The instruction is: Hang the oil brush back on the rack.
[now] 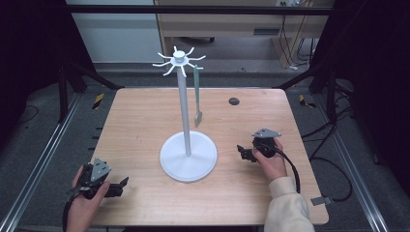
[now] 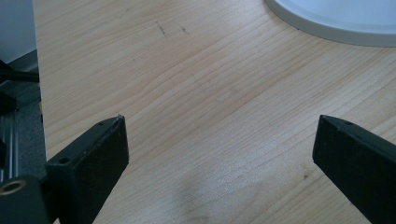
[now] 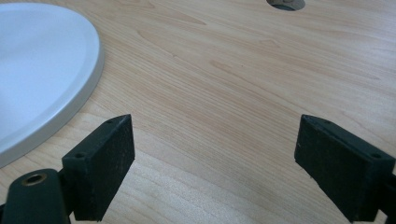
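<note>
While both jaws gape wide and empty, the right hand-held gripper (image 1: pixel 244 152) sits nearer the spatula (image 1: pixel 197 96), which hangs upright on the stand (image 1: pixel 186 121) up-frame and left of it.

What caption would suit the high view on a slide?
Two open hand-held grippers, left and right, flank a white hook stand holding one green spatula.

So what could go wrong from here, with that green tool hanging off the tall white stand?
The green spatula hangs from one thin hook of the tall white rack, so a careless tug could drop it onto the table. The rack is slim with a hooked top, so a sideways push might tip it. Both the left gripper and right gripper sit open, low by the base, and one rising could bump it.
</note>
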